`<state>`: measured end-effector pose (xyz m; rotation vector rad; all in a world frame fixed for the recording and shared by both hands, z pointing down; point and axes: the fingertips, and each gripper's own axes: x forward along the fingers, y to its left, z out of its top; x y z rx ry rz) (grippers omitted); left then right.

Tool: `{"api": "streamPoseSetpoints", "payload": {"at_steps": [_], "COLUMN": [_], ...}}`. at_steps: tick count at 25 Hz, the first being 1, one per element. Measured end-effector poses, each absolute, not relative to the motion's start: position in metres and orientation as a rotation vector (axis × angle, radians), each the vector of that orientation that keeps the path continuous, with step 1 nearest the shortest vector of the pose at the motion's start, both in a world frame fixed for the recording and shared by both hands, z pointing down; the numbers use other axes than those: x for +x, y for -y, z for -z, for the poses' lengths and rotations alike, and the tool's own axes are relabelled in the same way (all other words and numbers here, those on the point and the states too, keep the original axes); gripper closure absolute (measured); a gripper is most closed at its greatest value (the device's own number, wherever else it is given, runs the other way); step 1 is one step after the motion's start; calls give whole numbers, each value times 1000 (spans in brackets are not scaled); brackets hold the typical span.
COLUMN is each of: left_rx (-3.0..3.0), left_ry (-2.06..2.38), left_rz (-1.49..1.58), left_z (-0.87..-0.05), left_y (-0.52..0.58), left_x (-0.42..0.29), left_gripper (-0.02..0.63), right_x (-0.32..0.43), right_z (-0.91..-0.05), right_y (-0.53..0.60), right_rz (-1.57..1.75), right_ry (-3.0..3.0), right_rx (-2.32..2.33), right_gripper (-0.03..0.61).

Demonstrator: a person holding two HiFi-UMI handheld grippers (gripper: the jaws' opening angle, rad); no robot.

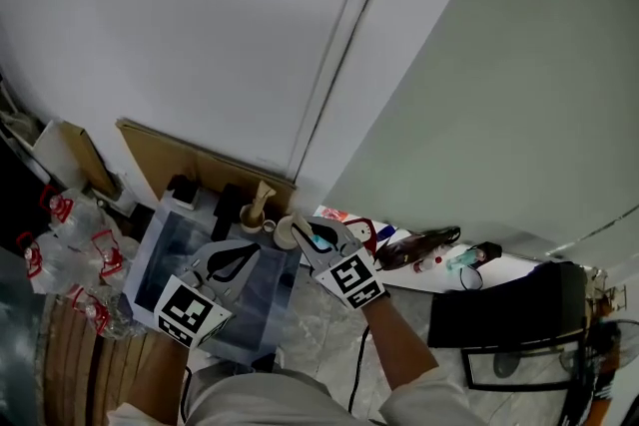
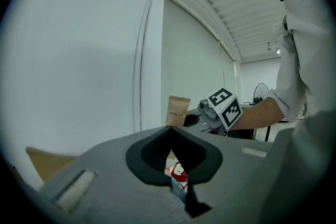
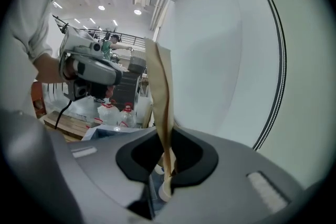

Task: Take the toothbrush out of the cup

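My right gripper (image 3: 167, 161) is shut on a toothbrush in a tan paper pack (image 3: 160, 97), which stands upright between its jaws. Seen from the left gripper view, that pack (image 2: 177, 111) rises just ahead of the right gripper (image 2: 198, 120). In the head view the pack's top (image 1: 263, 194) shows above a beige cup (image 1: 251, 217), and a second pale round cup (image 1: 285, 232) lies at the right gripper's (image 1: 300, 232) tips. Whether the brush's lower end is clear of the cup I cannot tell. My left gripper (image 1: 250, 252) hovers beside it, shut and empty (image 2: 169, 150).
A blue-grey box (image 1: 175, 259) lies under both grippers. Red-capped water bottles (image 1: 75, 244) crowd the left beside a wooden pallet (image 1: 70, 344). Cardboard (image 1: 200, 165) leans on the white wall. Loose clutter (image 1: 429, 249) and a black chair (image 1: 509, 304) sit to the right.
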<state>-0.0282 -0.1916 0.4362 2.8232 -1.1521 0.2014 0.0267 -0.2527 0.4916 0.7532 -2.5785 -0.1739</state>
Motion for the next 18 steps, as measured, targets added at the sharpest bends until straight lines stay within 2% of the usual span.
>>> {"api": "streamPoseSetpoints", "payload": {"at_steps": [18], "left_rx": [2824], "left_ry": [1131], "left_rz": [-200], "left_z": [-443], "left_y": [193], "left_x": [-25], "left_gripper": [611], "right_x": [20], "right_z": [-432], "right_y": [195], "right_rz": [171], "right_ry": [2688], "right_rx": [659], "right_gripper": [541]}}
